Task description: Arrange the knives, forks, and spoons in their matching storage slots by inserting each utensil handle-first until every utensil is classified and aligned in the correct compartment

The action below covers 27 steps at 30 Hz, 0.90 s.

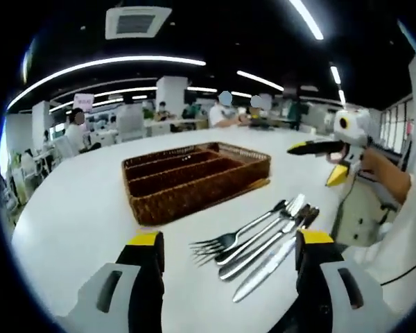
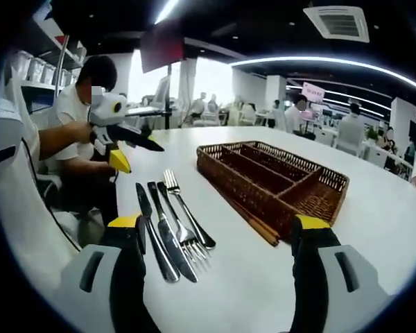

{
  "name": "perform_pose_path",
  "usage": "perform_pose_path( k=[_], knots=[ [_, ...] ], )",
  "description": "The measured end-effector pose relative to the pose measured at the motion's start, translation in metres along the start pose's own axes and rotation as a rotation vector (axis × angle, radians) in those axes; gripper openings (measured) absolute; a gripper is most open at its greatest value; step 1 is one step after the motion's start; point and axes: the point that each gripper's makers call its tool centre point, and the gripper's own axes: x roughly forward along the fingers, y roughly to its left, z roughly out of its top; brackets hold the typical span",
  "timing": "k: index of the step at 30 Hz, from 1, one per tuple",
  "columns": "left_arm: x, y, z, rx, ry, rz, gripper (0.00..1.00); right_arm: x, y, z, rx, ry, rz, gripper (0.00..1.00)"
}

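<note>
Left tool (image 1: 229, 244): jaws spread wide apart, nothing between them, hovering low over the white counter (image 1: 83, 208). It also shows in the right gripper view (image 2: 125, 149), at the left, held up off the counter in a person's hand.
Right tool (image 2: 220, 232): jaws likewise parted and empty, above the counter (image 2: 374, 215). In the left gripper view it appears at the right (image 1: 326, 156), raised well above the counter edge.
Utensils: forks, knives and at least one spoon lie loose in a close bunch on the counter, side by side and partly overlapping; an exact count cannot be told.
Utensils relative to left tool: the bunch (image 1: 263, 239) lies just ahead of the jaws, in the gap between them and nearer the right-hand jaw; fork tines (image 1: 206, 248) point toward the tool, and a knife (image 1: 267, 267) runs down beside the right-hand jaw.
Utensils relative to right tool: the bunch (image 2: 173, 225) lies just ahead, close to the left-hand jaw; a fork (image 2: 187, 215) and the knife (image 2: 168, 232) lie parallel, blades and tines toward the tool.
Basket: a brown wicker basket (image 1: 194, 184) with long slots and one cross slot stands on the counter beyond the utensils, apart from them; its slots look empty. In the right gripper view it (image 2: 277, 184) sits ahead and to the right.
Background: people sit at other tables far behind.
</note>
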Motion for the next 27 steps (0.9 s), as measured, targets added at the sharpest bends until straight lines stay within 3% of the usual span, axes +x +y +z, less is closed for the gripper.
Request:
perform_pose_path(
  k=[7, 11, 19, 20, 27],
  knots=[
    [-0.002, 0.002, -0.002, -0.016, -0.006, 0.007, 0.78, 0.009, 0.005, 0.0, -0.012, 0.017, 0.021, 0.87],
    [-0.004, 0.001, -0.003, -0.014, -0.012, 0.007, 0.78, 0.018, 0.01, 0.005, -0.041, 0.037, 0.069, 0.73],
    [-0.003, -0.003, -0.007, -0.021, -0.016, -0.001, 0.78, 0.045, 0.016, 0.014, -0.102, 0.073, 0.155, 0.6],
    [-0.002, -0.003, -0.007, -0.022, -0.02, -0.003, 0.78, 0.057, 0.02, 0.016, -0.119, 0.095, 0.197, 0.56],
    [-0.001, -0.004, -0.007, -0.036, -0.033, -0.017, 0.79, 0.079, 0.031, 0.011, -0.159, 0.16, 0.277, 0.47]
  ],
)
